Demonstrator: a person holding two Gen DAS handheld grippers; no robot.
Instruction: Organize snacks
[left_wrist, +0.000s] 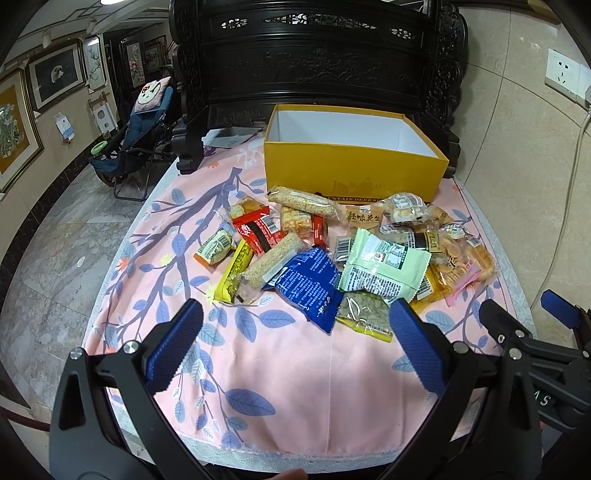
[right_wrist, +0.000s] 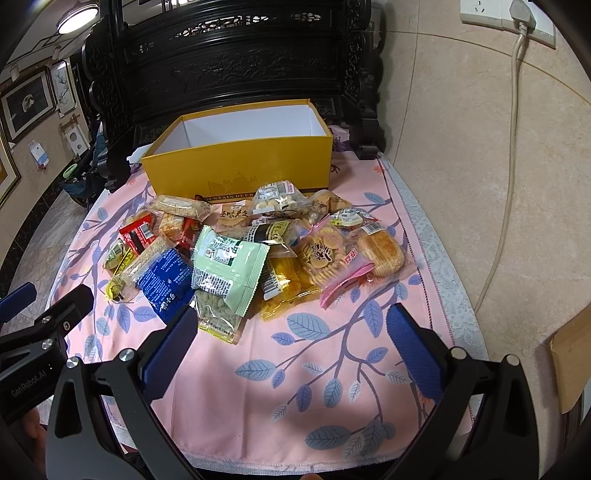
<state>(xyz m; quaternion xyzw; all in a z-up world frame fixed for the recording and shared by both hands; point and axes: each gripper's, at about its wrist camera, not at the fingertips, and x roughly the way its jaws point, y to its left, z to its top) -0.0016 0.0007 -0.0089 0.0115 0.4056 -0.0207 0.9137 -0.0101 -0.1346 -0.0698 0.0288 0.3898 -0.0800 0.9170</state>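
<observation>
An open yellow box (left_wrist: 351, 162) (right_wrist: 236, 168) with a white, empty inside stands at the back of the pink leaf-print tablecloth (left_wrist: 280, 369) (right_wrist: 295, 369). In front of it lies a heap of wrapped snacks, among them a blue packet (left_wrist: 306, 284) (right_wrist: 164, 278), a pale green packet (left_wrist: 384, 267) (right_wrist: 229, 266), a sesame bar (left_wrist: 306, 201) and round biscuits in a clear bag (right_wrist: 323, 254). My left gripper (left_wrist: 295, 328) hovers open just short of the blue packet, holding nothing. My right gripper (right_wrist: 291, 332) is open too, over bare cloth in front of the heap.
A dark carved wooden cabinet (left_wrist: 317, 62) rises behind the box. A wall socket with a cable (right_wrist: 517, 110) runs down the tiled wall at right. A folding chair (left_wrist: 136, 147) stands on the floor to the left. A cardboard piece (right_wrist: 569, 369) sits at far right.
</observation>
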